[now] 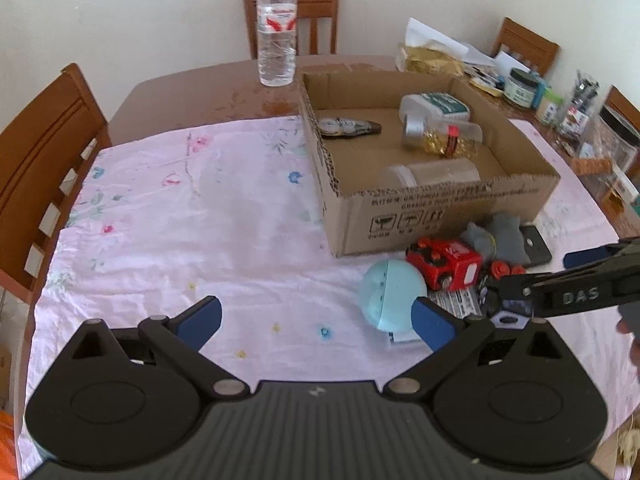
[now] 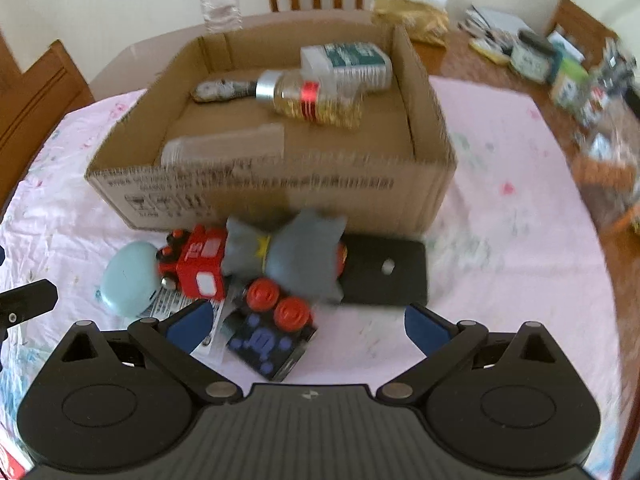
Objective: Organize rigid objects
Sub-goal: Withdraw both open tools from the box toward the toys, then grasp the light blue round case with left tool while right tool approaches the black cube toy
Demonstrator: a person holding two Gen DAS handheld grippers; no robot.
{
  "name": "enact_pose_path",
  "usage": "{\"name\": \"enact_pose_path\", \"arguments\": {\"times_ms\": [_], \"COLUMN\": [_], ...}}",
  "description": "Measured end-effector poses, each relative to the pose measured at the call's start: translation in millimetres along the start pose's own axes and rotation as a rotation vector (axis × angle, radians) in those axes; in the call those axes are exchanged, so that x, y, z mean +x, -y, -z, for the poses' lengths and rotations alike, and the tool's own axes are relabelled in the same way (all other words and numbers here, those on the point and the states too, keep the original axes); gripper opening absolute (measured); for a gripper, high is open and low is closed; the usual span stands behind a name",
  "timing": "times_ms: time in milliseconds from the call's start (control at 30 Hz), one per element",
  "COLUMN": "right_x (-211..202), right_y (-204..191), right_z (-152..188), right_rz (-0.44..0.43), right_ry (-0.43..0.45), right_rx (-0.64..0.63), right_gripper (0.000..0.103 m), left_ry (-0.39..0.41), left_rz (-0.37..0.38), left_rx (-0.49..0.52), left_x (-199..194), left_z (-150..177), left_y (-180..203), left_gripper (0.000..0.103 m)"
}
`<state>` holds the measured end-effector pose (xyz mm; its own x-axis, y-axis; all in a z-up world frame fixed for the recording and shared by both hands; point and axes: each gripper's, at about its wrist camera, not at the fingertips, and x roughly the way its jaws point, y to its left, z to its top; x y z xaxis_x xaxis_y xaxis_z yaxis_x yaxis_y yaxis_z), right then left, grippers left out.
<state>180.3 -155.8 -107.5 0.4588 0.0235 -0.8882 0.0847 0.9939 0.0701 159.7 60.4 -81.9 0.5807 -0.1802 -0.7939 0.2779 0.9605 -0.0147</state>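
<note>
A cardboard box (image 1: 440, 208) (image 2: 280, 188) stands on the pink cloth and holds a watch (image 1: 348, 127), a clear jar with gold bits (image 2: 312, 98), a white bottle (image 2: 352, 65) and a clear tub (image 1: 434, 174). In front of it lie a pale blue ball (image 1: 390, 294) (image 2: 128, 278), a red toy engine (image 1: 444, 264) (image 2: 196, 266), a grey soft toy (image 2: 288, 258), a black phone (image 2: 386, 274) and a black toy with red wheels (image 2: 272, 328). My left gripper (image 1: 316, 320) is open and empty, left of the ball. My right gripper (image 2: 308, 326) is open around the black toy.
A water bottle (image 1: 277, 28) stands behind the box. Jars and papers (image 1: 520, 86) crowd the table's right side. Wooden chairs (image 1: 40, 152) surround the table. A printed leaflet (image 2: 172, 304) lies under the toys.
</note>
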Motion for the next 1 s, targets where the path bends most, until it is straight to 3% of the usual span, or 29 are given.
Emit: {"name": "enact_pose_path", "arguments": {"times_ms": [300,467,600,867,933,1000], "right_x": [21,21,19,16,17,18], "right_y": [-8,0,11,23,24,23], "right_z": [12,23,33,40,42,43], "right_rz": [0.085,0.106,0.173,0.138,0.14,0.141], "right_ry": [0.018,0.021,0.014,0.049,0.061,0.072], "right_rx": [0.136,0.134,0.106,0.047,0.049,0.049], "right_gripper": [0.103,0.103,0.103,0.103,0.103,0.103], "left_ry": [-0.007,-0.02,-0.03,-0.015,-0.016,-0.019], "left_rz": [0.01,0.017,0.031,0.13,0.145,0.161], "left_rx": [0.048,0.055,0.086,0.115,0.128,0.131], "left_x": [7,12,18,40,47,51], "left_z": [5,5,4,-3,-4,-4], "left_y": [-5,-1,7,17,19,20], "left_gripper": [0.101,0.101,0.101,0.1,0.098,0.088]}}
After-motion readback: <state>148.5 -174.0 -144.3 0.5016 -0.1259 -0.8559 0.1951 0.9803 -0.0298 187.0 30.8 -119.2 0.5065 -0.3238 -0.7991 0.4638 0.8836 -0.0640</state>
